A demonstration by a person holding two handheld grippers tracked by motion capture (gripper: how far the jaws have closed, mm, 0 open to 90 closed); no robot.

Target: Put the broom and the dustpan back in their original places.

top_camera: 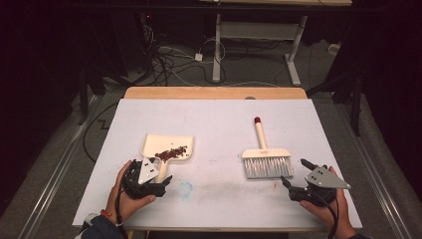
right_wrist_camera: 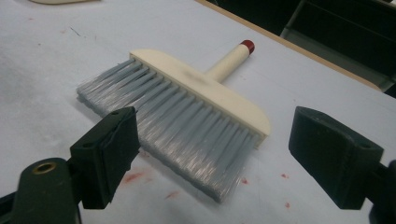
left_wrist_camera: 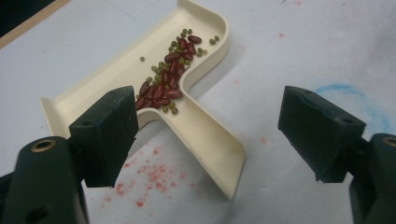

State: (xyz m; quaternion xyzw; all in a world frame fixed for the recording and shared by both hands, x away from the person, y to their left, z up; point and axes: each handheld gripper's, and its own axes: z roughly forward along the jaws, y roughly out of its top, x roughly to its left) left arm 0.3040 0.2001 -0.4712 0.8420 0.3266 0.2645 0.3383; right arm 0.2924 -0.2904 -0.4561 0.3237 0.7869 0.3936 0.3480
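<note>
The beans point(left_wrist_camera: 169, 79) are lying swept into the dustpan point(top_camera: 168, 148) at the table's near left; the brush point(top_camera: 265, 160) is lying right. Both grippers point(top_camera: 158, 185) point(top_camera: 293, 177) are hovering, fingers spread, holding nothing.

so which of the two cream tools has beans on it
The dustpan, in front of the left gripper: red and small green beans lie in its tray. The brush near the right gripper carries none, just grey bristles.
</note>
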